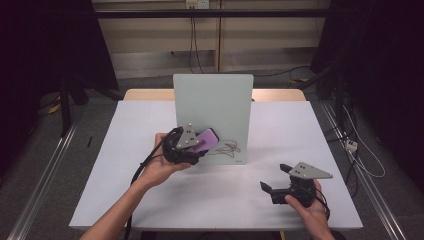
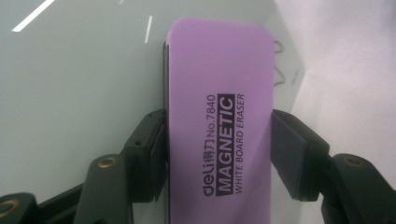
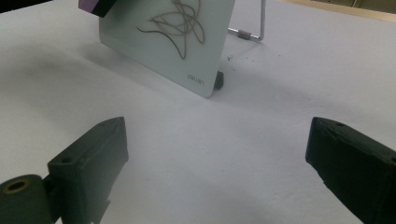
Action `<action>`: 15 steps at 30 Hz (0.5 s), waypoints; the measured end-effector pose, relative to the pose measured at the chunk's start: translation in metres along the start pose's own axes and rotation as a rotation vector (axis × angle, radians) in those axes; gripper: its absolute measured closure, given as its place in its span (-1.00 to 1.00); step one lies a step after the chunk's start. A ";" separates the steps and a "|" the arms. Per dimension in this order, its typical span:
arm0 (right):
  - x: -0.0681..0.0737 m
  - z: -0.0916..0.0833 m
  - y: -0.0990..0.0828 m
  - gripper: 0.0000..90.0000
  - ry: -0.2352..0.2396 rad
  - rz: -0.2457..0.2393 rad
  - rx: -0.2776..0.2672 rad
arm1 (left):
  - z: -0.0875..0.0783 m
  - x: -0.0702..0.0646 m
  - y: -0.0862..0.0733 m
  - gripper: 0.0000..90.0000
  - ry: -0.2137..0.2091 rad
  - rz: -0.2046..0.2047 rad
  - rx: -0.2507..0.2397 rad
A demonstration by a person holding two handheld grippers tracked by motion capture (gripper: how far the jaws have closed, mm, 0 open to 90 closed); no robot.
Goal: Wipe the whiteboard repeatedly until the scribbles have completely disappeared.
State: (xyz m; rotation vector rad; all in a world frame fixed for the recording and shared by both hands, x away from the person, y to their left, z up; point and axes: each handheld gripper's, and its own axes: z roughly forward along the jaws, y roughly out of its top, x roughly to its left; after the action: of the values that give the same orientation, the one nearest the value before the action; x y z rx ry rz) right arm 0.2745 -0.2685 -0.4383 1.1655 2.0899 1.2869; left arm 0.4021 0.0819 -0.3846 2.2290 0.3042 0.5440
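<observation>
- High view: at frame centre the left gripper (image 1: 192, 145) clamps a purple rectangular plastic whiteboard eraser (image 1: 208, 138) against the pale upright glass board (image 1: 212, 100) on the bench (image 1: 150, 125).
- Left gripper view: jaws pinch the eraser's long edges; it looks light, stiff and smooth, so grip mid-body.
- Right gripper view: the right gripper (image 3: 217, 161) idles, jaws wide apart and empty, scribble (image 3: 180, 21) at upper centre.

We see the high view dim, its corners and sides sunk in black, with the table (image 1: 150, 200) the brightest patch. In the left gripper view, white streaks of glare cross the board (image 2: 70, 93), perhaps from ceiling lamps; the eraser (image 2: 219, 116) print reads sharp. The right gripper view's near jaws look soft, with faint shadows below the board.
</observation>
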 end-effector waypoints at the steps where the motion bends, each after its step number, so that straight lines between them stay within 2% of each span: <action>1: 0.000 0.000 0.000 -0.88 0.000 -0.001 0.001 | 0.001 -0.001 0.000 -0.09 0.004 0.001 -0.004; 10: 0.000 0.001 0.000 -0.88 -0.002 -0.001 0.004 | 0.014 -0.011 0.011 -0.10 -0.009 0.021 0.007; 15: 0.000 0.001 0.000 -0.88 -0.003 -0.001 0.003 | 0.025 -0.020 0.019 -0.10 -0.016 0.057 0.023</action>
State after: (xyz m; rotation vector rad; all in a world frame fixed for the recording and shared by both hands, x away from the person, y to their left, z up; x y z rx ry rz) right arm 0.2756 -0.2680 -0.4386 1.1664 2.0909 1.2807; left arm 0.3971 0.0452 -0.3904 2.2687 0.2403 0.5553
